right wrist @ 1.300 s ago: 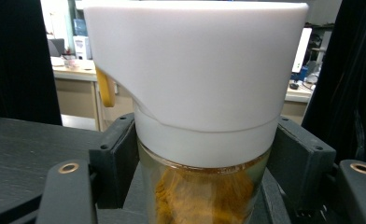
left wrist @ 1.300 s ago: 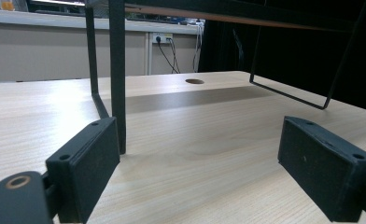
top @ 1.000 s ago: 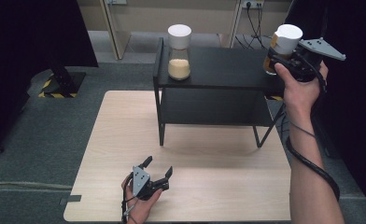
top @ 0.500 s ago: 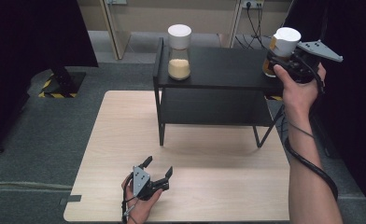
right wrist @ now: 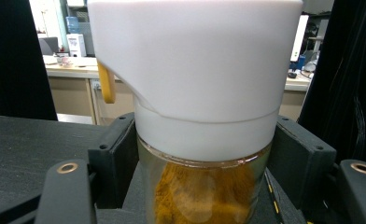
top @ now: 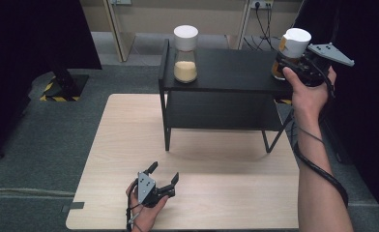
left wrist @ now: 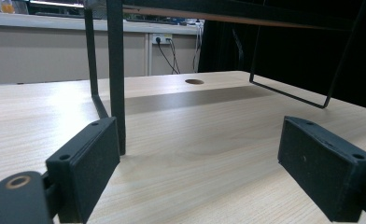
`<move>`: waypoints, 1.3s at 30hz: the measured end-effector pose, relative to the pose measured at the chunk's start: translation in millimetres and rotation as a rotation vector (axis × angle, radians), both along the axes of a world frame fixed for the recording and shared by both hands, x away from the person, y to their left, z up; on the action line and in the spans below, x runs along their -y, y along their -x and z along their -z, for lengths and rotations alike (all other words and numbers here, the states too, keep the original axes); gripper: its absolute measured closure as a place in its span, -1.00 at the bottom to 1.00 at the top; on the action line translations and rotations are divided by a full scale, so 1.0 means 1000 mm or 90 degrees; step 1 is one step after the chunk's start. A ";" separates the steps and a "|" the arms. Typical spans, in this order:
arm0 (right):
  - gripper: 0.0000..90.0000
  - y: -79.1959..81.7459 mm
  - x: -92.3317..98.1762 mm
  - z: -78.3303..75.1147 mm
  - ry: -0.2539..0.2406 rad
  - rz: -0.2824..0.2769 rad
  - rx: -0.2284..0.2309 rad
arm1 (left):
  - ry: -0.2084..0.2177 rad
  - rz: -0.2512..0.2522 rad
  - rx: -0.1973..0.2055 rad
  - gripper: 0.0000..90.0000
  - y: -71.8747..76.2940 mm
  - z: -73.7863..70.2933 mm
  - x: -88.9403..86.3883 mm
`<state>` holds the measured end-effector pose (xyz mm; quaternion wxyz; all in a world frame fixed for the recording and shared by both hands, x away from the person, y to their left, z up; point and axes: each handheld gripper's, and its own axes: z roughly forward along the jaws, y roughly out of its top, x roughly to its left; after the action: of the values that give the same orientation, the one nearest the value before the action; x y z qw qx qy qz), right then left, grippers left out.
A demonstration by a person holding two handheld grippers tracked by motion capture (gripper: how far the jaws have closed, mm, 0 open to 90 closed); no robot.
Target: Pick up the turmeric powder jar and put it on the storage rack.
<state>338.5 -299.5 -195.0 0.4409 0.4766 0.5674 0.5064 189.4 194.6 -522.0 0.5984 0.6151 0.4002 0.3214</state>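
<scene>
A glass jar of orange powder with a white lid is at the right end of the black shelf's top. My right gripper is shut on this jar; in the right gripper view its pads press both sides of the glass just under the lid. A second jar with pale yellow powder and a white lid stands on the shelf's left part. My left gripper rests open on the wooden table near its front edge, its jaws wide apart and holding nothing.
The black metal shelf stands on the table's far half, its thin legs ahead of my left gripper. A cable hole sits in the tabletop. Grey floor and a wall with sockets lie beyond.
The right gripper with the orange jar has shifted very slightly; it looks a little higher at the shelf's right end. The left gripper has stayed still.
</scene>
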 end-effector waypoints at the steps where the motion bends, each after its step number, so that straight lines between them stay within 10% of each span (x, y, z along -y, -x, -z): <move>1: -0.33 0.000 0.000 0.000 0.000 0.001 0.001 | 0.000 0.000 0.000 -0.73 0.000 0.000 0.000; 39: -0.82 0.012 0.006 -0.005 -0.019 -0.018 -0.031 | -0.001 -0.001 0.002 -0.73 0.000 0.000 0.001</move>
<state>326.3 -305.4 -189.6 0.4123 0.4874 0.5770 0.5094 189.1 194.1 -522.2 0.5982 0.6151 0.3993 0.3231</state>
